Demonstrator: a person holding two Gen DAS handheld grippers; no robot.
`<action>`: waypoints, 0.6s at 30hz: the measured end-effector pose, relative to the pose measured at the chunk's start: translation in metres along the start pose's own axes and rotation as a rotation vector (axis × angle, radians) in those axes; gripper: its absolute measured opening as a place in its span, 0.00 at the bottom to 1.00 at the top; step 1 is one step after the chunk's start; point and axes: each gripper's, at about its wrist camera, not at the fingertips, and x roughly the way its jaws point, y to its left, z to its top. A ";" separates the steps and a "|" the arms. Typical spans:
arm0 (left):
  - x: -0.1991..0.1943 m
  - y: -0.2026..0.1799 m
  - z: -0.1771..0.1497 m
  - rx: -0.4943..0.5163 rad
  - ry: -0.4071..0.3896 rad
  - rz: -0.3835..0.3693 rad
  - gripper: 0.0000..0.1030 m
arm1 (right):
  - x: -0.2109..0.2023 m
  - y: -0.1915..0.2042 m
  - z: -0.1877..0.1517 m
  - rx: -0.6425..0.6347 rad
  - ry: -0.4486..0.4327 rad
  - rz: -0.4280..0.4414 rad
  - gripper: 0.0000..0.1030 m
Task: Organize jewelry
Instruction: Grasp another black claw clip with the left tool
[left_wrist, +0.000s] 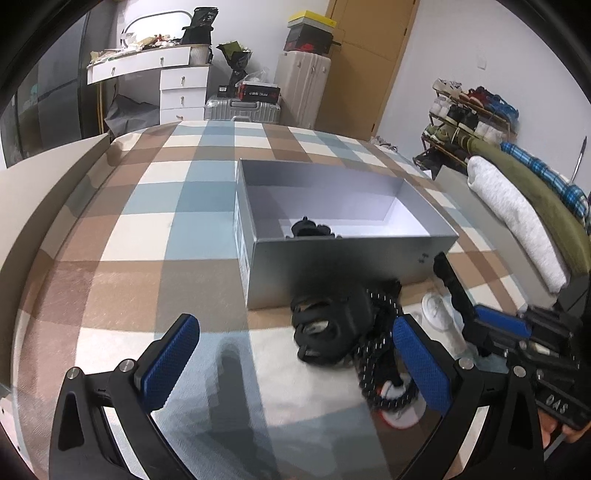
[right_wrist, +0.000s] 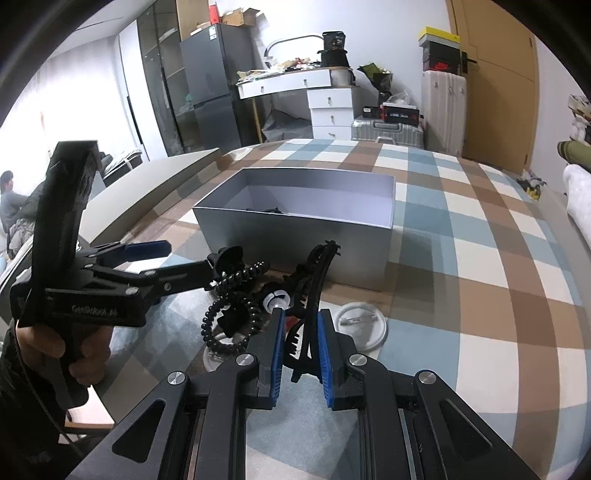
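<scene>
The left gripper (left_wrist: 295, 358) stands with its jaws spread wide and nothing between them; the right gripper (right_wrist: 300, 339) is clenched on a black toothed hair clip (right_wrist: 314, 280), which rises from the pads toward twelve o'clock.

In the left wrist view a tangle of black accessories (left_wrist: 332, 325) and a speckled coil tie (left_wrist: 373, 369) lie at five o'clock from the grey box (left_wrist: 343, 254), just beside its front wall. A white round badge (right_wrist: 364, 325) sits at three o'clock of the pile.

One dark piece (left_wrist: 308, 229) already lies inside the box. By my reading the sorting is barely begun: the clip is gripped but not yet boxed, and the pile remains.

Readable writing is scant: "04S" on the right gripper's body; the other lettering is blurred.
</scene>
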 end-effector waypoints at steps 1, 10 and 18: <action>0.002 0.000 0.002 -0.007 -0.001 -0.008 0.99 | 0.000 0.000 0.000 -0.001 0.001 0.001 0.16; 0.013 0.001 0.001 -0.010 0.062 -0.004 0.76 | -0.005 -0.003 0.000 0.007 -0.008 0.002 0.16; 0.005 -0.012 -0.004 0.050 0.064 -0.069 0.39 | -0.004 0.001 0.000 -0.003 -0.002 0.009 0.16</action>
